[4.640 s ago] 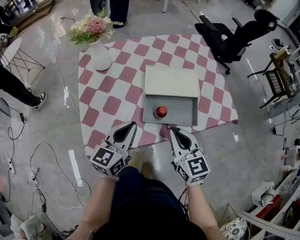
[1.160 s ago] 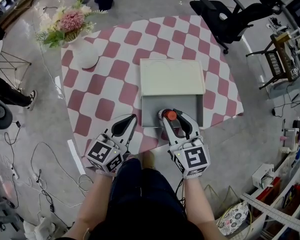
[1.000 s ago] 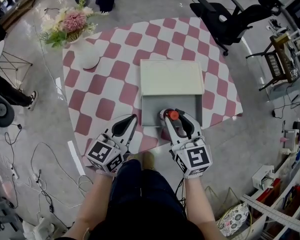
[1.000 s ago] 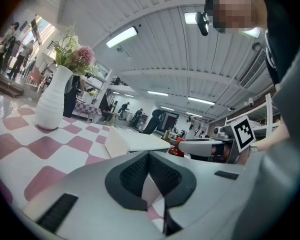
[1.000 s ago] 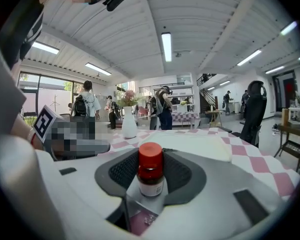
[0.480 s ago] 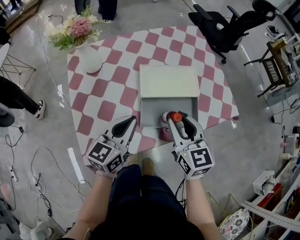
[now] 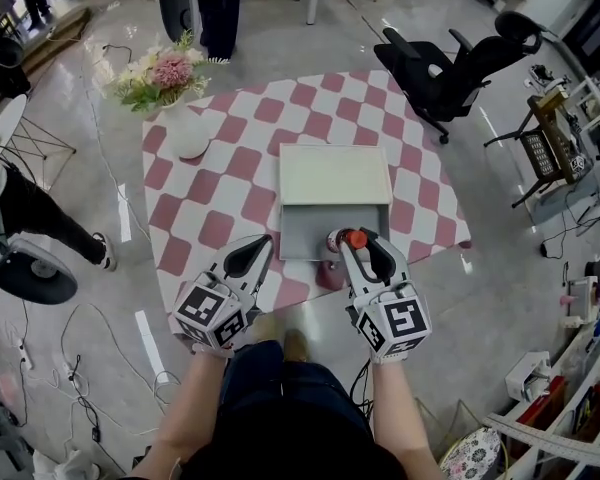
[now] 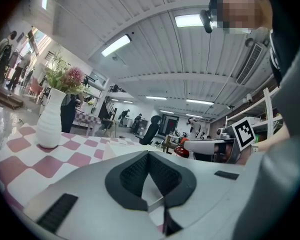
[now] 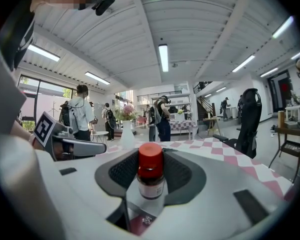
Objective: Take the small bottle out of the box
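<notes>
small bottle upright, red cap uppermost, tight in the right tool; left tool closed, empty

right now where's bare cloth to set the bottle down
Widest bare patch: the checkered cloth left of the box, between it and the vase. A narrower strip runs right of the box to the cloth's edge. The near edge is crowded: the left gripper and the right gripper with the small bottle hang there.
</notes>
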